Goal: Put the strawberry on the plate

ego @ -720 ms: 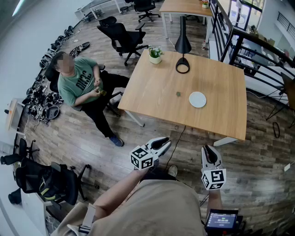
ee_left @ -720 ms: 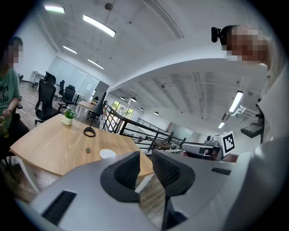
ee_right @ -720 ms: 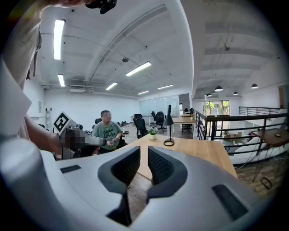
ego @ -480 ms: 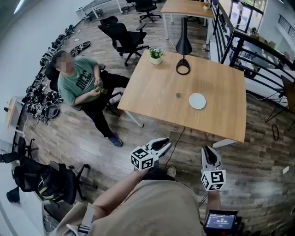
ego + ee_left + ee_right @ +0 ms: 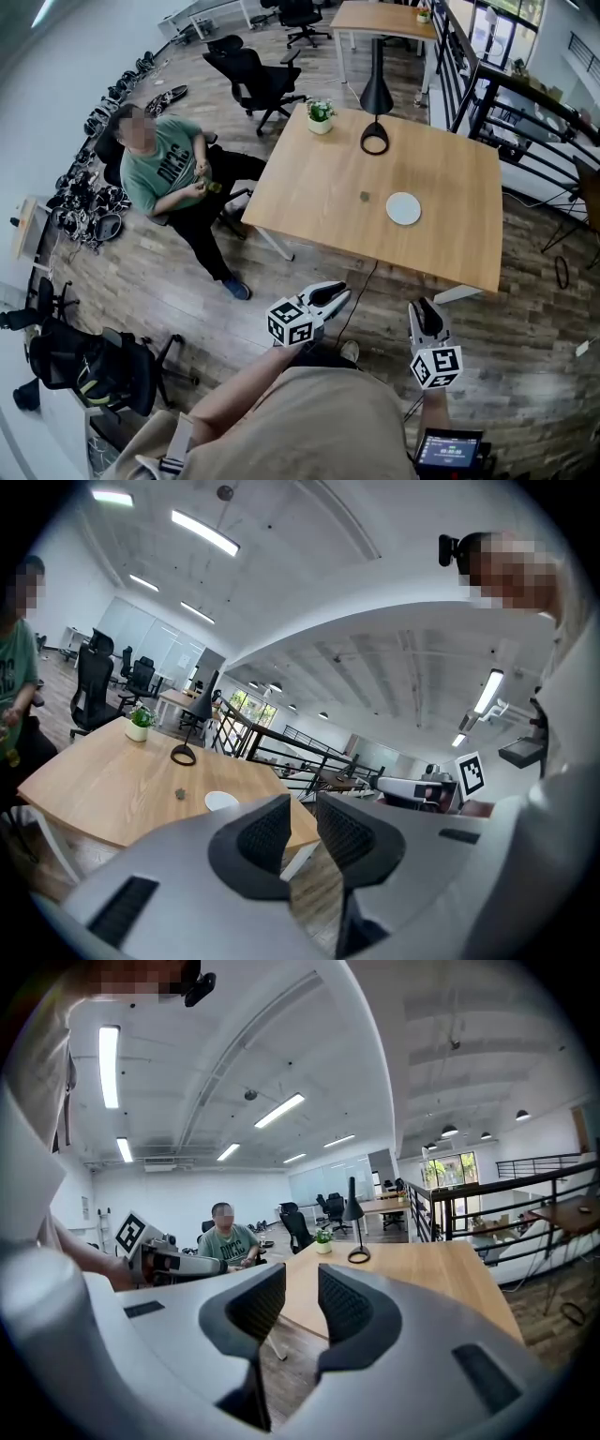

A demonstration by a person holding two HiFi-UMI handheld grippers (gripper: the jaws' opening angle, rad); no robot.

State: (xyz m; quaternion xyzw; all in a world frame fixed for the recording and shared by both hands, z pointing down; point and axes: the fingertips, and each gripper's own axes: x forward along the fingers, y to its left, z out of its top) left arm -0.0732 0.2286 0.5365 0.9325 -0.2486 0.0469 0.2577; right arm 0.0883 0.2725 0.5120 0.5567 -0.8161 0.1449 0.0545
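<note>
A small dark strawberry (image 5: pixel 364 197) lies on the wooden table (image 5: pixel 309 187), just left of a white plate (image 5: pixel 404 208). Both also show in the left gripper view, the strawberry (image 5: pixel 180 794) beside the plate (image 5: pixel 221 801). My left gripper (image 5: pixel 336 292) and right gripper (image 5: pixel 422 307) hang over the floor, well short of the table's near edge. Each points toward the table. The left gripper (image 5: pixel 302 803) has a narrow gap between its pads and nothing in it. The right gripper (image 5: pixel 301 1274) is likewise slightly apart and empty.
A black lamp (image 5: pixel 376 94) and a small potted plant (image 5: pixel 320 114) stand at the table's far side. A person in a green shirt (image 5: pixel 164 173) sits to the table's left. Office chairs (image 5: pixel 248 75) stand behind, a black railing (image 5: pixel 525 103) runs at the right.
The view has drifted slightly, so the table sits a touch lower in the frame. Both grippers stay where they were, with jaws unchanged.
</note>
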